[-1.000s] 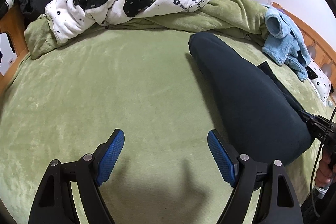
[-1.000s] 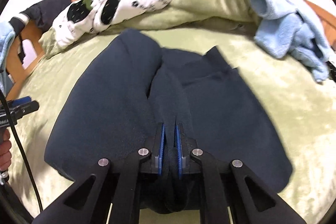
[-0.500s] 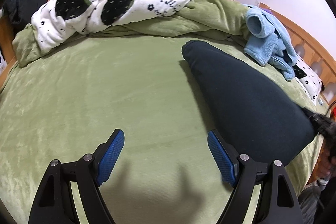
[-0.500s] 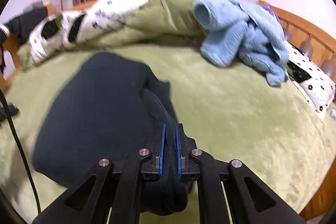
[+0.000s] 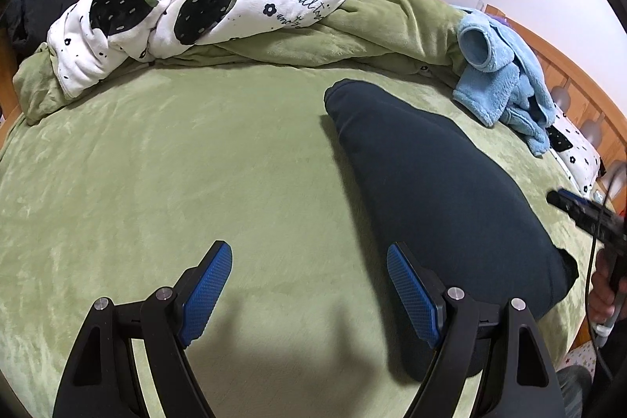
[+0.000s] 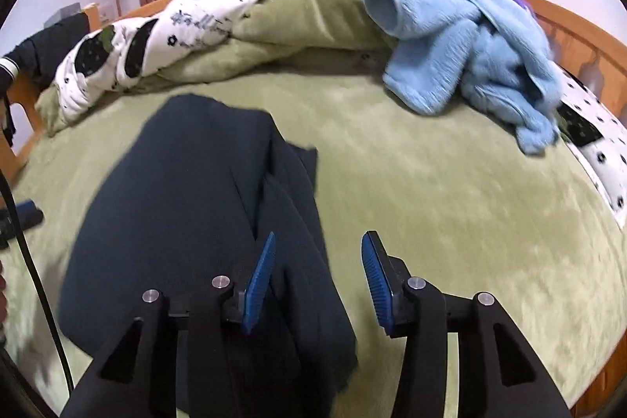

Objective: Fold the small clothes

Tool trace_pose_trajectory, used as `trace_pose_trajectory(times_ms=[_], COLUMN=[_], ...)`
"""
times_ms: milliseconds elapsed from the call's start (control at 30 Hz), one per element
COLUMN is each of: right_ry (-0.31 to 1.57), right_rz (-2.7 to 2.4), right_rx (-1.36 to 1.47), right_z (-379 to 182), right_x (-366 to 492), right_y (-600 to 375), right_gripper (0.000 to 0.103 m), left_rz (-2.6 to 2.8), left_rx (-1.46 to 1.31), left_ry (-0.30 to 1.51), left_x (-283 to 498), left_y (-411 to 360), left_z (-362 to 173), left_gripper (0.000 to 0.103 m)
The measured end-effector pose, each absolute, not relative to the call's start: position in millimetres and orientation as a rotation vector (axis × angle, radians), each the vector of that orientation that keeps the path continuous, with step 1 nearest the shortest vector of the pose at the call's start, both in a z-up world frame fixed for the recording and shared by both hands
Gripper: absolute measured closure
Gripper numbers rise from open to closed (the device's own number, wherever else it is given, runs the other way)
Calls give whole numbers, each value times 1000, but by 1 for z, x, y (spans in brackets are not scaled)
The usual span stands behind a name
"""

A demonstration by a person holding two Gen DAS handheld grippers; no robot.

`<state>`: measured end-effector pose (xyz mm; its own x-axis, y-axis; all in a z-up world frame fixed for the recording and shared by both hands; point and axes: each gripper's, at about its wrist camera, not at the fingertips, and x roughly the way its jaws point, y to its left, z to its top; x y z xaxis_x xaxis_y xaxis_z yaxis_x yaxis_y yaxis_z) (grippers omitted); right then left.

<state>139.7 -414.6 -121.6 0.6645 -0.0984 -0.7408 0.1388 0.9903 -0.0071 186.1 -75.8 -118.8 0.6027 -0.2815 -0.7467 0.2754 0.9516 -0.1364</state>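
Note:
A dark navy garment (image 5: pixel 443 190) lies folded lengthwise on the green bed cover, also in the right wrist view as the navy garment (image 6: pixel 188 222). My right gripper (image 6: pixel 317 261) hangs over its near right edge; its jaws are opening and the cloth lies under them, free of the blue pads (image 6: pixel 260 271). To the garment's left, my left gripper (image 5: pixel 309 281) stands open over bare bed cover with nothing between its fingers. The right gripper (image 5: pixel 580 210) shows at the right edge of the left wrist view, held by a hand.
A light blue fleece garment (image 6: pixel 470 53) lies at the far right of the bed. A white strawberry-print blanket (image 5: pixel 188 14) and a bunched green quilt (image 5: pixel 372 34) run along the far side. A wooden bed frame (image 6: pixel 580 38) borders the right edge.
The right gripper carried the garment's edge over to the left, then its jaws parted and let the cloth go. The left gripper drifted sideways, still open.

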Motion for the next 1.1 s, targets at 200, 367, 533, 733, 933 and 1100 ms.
trace_pose_trajectory(times_ms=[200,367,533,733,933,1100], right_ry=[916,1017,1075,947,891,989], right_rz=[-15,60,80,54,-32,-71], right_rx=[106,177,204,84,27,-56], right_z=[-131,-158,-182,-159,-142,-186], right_x=[213,256,276,266,275,280], right_y=[-404,-402,-400,-395,-419,-406], right_gripper=[65,65,78,98,98,96], left_rz=[-317,-316,-309,-306,-299,-297], left_rx=[-5,-6,-8,-18,7,-24], left_ry=[849,842,847,864,857,860], left_x=[202,215,225,228,226,227], left_y=[-81,-78,-76,-72,-66,-62], left_z=[-120,-127,-135,-144,-143,-143], left_gripper=[23,23,23,23,23,23])
